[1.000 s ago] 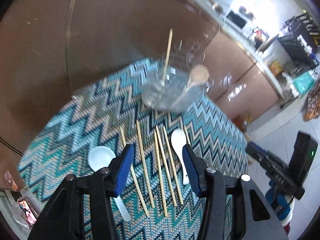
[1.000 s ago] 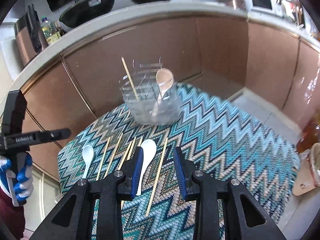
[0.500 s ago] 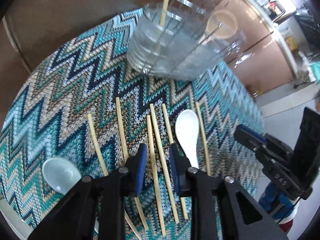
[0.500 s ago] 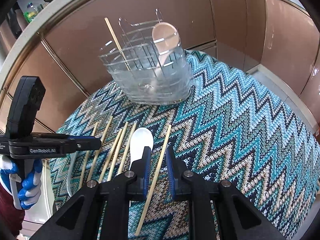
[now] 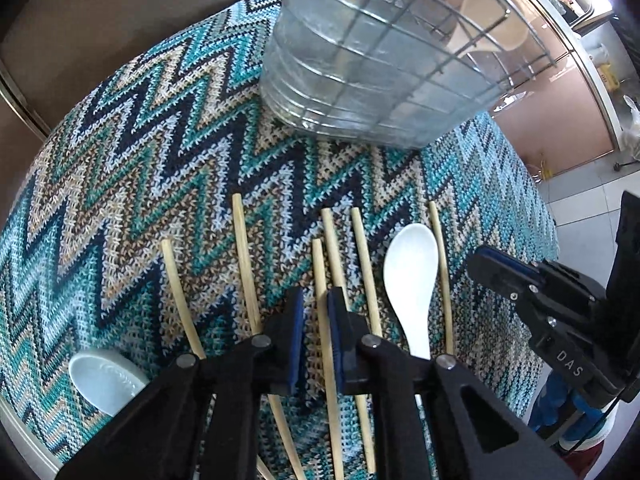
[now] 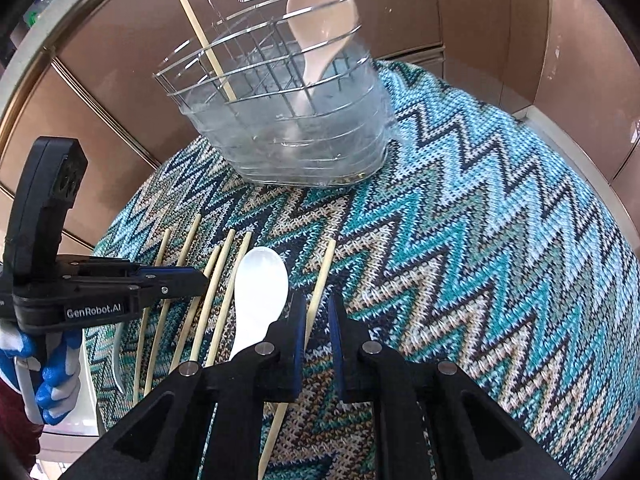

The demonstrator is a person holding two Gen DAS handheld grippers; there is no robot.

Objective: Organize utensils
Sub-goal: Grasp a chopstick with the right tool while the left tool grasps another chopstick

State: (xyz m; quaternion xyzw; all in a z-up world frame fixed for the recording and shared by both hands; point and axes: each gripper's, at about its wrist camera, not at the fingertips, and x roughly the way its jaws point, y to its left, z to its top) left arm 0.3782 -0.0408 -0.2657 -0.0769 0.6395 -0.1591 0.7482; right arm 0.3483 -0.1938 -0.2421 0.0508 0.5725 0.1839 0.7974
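Both grippers have dropped closer to the mat since the earlier frames, jaws narrowed. Left gripper (image 5: 314,322) now straddles one chopstick (image 5: 320,280) at lower centre of its view, pads near the stick; whether they pinch it yet I cannot tell. Right gripper (image 6: 316,320) likewise brackets the lone chopstick (image 6: 318,292) just right of the white spoon (image 6: 260,292), contact unclear. Wire caddy (image 6: 276,120) stands at upper centre, already holding one stick and a beige spoon (image 6: 320,20). Judgement: sticks are light, stiff, thin and round, prone to roll or pivot; grip mid-length, squarely. Ceramic-looking spoon probably slippery, chippable.
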